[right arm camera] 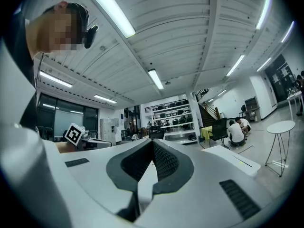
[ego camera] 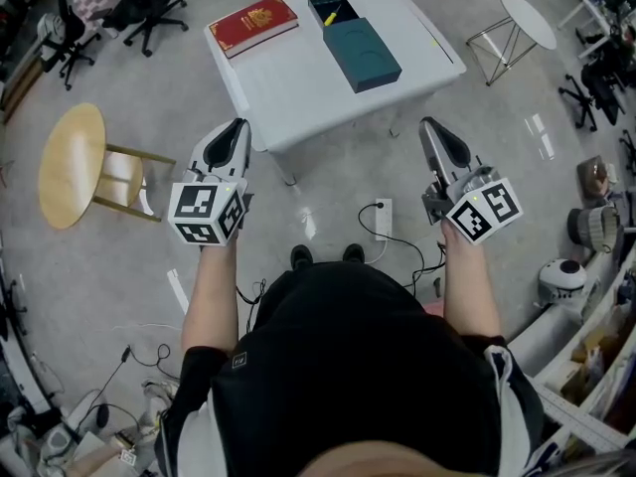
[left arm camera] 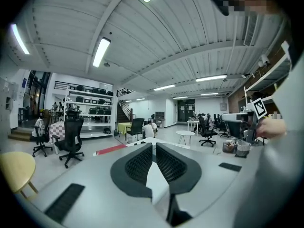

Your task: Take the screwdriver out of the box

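on table [ego camera: 298,82]: box [ego camera: 318,6], gold-stamped red book [ego camera: 253,26]

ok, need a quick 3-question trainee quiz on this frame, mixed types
1. True or false: the right gripper is shut on the screwdriver.
2. In the head view, what lies on the white table left of the box? A) red book B) mug C) laptop
3. Fill in: the yellow screwdriver lies ___ the box.

Key: 1 false, it is shut but empty and short of the table; 2 A; 3 in.
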Demonstrator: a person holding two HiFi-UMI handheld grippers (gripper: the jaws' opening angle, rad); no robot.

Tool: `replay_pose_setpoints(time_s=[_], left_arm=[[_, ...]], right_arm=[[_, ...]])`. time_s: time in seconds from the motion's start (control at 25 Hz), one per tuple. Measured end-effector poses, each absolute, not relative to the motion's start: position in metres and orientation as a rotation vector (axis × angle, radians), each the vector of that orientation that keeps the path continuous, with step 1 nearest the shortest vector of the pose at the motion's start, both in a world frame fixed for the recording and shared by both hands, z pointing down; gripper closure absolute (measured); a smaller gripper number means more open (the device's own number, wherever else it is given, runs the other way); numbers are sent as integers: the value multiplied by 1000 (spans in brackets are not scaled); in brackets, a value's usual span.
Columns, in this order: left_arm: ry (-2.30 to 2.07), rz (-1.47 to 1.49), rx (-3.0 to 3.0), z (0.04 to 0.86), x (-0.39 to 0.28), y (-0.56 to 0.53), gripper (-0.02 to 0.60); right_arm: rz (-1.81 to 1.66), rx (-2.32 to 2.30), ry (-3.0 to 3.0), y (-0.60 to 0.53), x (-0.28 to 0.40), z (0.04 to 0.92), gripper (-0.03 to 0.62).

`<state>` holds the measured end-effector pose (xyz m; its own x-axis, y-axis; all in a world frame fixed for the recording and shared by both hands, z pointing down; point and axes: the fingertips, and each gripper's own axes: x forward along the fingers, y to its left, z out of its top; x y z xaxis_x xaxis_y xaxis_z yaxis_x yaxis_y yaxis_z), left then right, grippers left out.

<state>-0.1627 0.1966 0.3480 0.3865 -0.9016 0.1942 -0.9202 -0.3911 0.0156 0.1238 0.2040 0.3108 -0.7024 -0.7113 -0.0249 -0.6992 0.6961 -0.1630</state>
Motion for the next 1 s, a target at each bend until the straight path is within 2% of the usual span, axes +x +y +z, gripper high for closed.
replay_pose_setpoints(time_s=[0.6, 1.0], left_arm=[[-1671, 165, 2485, 362, -267, 229, 545], [-1606, 159, 2519, 367, -268, 218, 545]], right_arm=[[-215, -1115, 2871, 241, 17, 310, 565], [-245, -1119, 2879, 243, 0, 314, 565]])
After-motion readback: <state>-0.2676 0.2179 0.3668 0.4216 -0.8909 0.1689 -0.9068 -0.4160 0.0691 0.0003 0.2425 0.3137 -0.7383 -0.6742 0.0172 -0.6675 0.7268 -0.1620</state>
